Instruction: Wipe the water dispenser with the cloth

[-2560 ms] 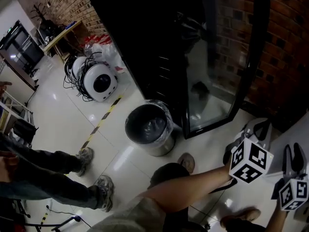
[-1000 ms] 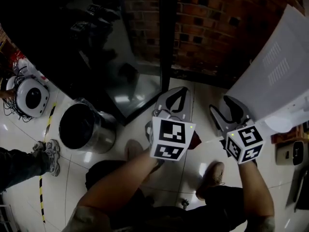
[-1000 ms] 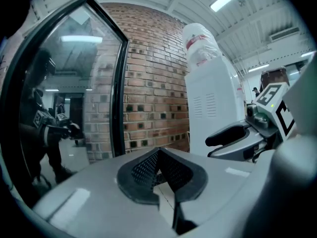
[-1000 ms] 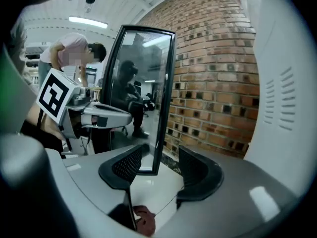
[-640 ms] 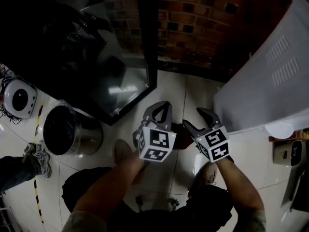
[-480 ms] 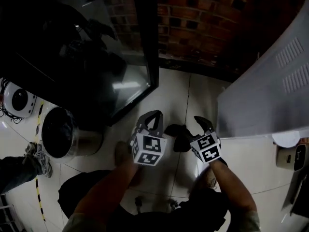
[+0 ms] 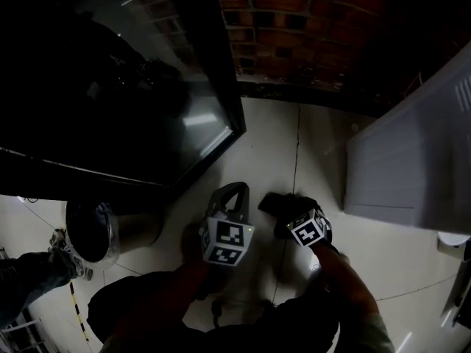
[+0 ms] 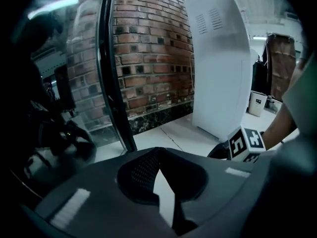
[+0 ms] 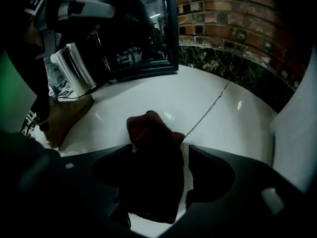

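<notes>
Cloth [image 9: 156, 172] is a dark maroon rag, bunched up on the pale floor [image 7: 294, 142]. Its long axis runs near to far, straight along the right gripper [image 9: 160, 148]. The crumpled far end pokes out past the tips, aimed roughly at the black-framed glass panel [image 7: 188, 116] over on the left.

That claw is spread open and straddling the rag, one jaw on each side. You can see a strip of bare floor between the cloth and the right-hand jaw, so it's not pinched. On the left-hand jaw it's too dark to tell if they touch. The middle and near end of the rag sit down inside the gap.

The left gripper [image 7: 234, 191] is just left of the rag, jaws closed tip to tip with nothing in them, only floor showing through the loop.

The water dispenser [image 7: 412, 160] is the white box standing upright to the right of all this, its tall sides running floor to ceiling-ish direction, clear of both the rag and the grippers. There's a brick wall [image 7: 294, 13] at the far side and a steel bin [image 7: 92, 230] off to the left.
</notes>
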Motion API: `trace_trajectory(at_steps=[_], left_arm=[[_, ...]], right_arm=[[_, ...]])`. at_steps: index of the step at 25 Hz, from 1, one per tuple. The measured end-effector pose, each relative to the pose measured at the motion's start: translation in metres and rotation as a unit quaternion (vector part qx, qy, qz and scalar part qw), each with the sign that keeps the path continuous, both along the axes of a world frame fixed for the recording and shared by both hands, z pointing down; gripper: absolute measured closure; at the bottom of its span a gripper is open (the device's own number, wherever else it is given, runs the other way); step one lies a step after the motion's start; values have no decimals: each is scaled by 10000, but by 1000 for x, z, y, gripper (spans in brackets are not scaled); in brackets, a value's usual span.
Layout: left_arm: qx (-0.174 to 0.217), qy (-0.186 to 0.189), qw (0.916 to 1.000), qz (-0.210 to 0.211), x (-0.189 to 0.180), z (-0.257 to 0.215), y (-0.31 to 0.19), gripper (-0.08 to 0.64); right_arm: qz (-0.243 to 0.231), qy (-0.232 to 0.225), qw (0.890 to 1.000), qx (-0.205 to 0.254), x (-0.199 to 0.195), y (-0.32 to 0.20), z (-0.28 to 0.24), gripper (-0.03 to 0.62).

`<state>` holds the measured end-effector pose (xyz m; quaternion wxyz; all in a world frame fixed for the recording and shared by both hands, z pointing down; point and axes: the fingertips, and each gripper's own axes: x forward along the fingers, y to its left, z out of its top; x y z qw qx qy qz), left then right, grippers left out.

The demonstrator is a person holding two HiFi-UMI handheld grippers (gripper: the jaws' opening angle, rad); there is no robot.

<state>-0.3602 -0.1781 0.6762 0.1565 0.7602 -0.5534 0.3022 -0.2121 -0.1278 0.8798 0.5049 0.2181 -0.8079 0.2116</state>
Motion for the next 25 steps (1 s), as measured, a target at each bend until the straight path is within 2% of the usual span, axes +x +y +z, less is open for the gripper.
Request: trace_trajectory(at_steps=[1, 3, 6, 7, 11, 17, 20, 22, 25], left_arm=[[-5, 60, 10000, 25, 4, -1, -1, 560], [-6, 168, 9998, 68, 12, -5, -4, 560], [57, 257, 9996, 88, 18, -14, -13, 560], [98, 258, 9996, 78, 19, -18, -16, 560], [343, 297, 9990, 4, 24, -42, -30, 560], [948, 231, 9950, 201, 40, -121, -47, 560], [1179, 259, 9920, 363, 46, -177, -50, 560], [1310, 559, 9895, 260, 49, -224, -59, 560], [1694, 956, 9806, 248, 51, -299, -62, 560]], right_arm=[[-43, 49, 10000, -29, 0, 3, 4, 249], [-74, 82, 9999, -80, -1, 4, 7, 377], [-27, 89, 9999, -109, 3, 0, 0, 475], [5, 56, 10000, -77, 5, -3, -5, 489], [316, -226, 9991, 195, 13, -14, -49, 503], [765, -675, 9876, 1191, 21, -38, -169, 508], [839, -832, 9753, 1865, 20, -47, -248, 508], [812, -825, 9628, 2442, 24, -59, -311, 507], [743, -680, 9415, 3215, 31, -68, -400, 506]])
